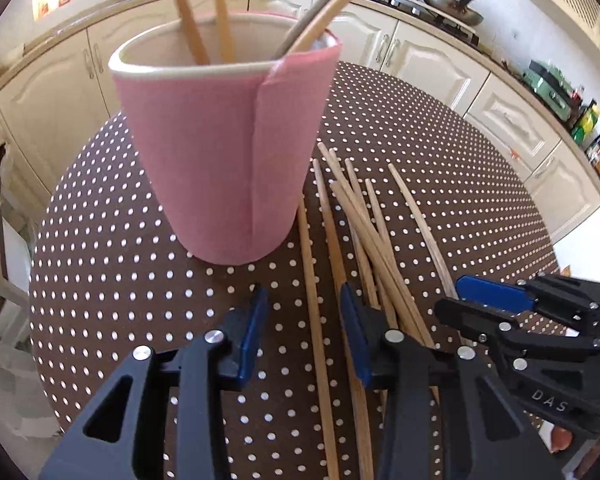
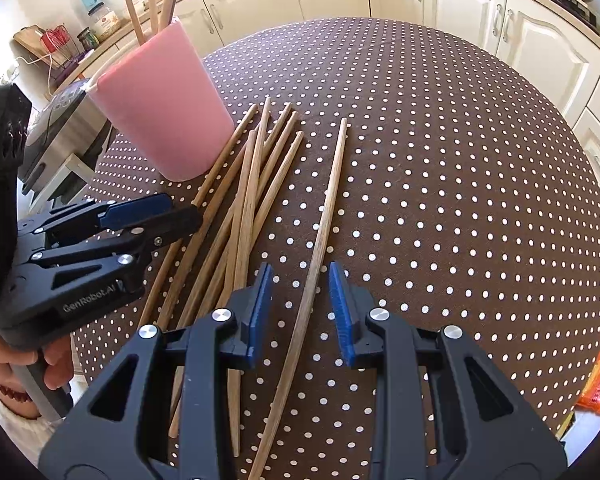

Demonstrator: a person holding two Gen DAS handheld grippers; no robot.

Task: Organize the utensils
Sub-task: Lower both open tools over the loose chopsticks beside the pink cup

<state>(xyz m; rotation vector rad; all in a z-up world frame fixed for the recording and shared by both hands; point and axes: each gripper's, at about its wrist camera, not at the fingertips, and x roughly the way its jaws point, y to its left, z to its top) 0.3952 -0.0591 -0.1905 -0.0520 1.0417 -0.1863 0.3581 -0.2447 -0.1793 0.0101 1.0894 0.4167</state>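
You can read two markings, both on the tools. In your left wrist view, the black body of the right tool (image 1: 496,304) carries the raised letters "DAS" near its base. In your right wrist view, the side of the left tool (image 2: 148,216) bears "GenRobot.AI" in pale lettering on the black housing. The orange packet (image 2: 598,384) at the worktop's right edge shows print, but it is too blurred to read.
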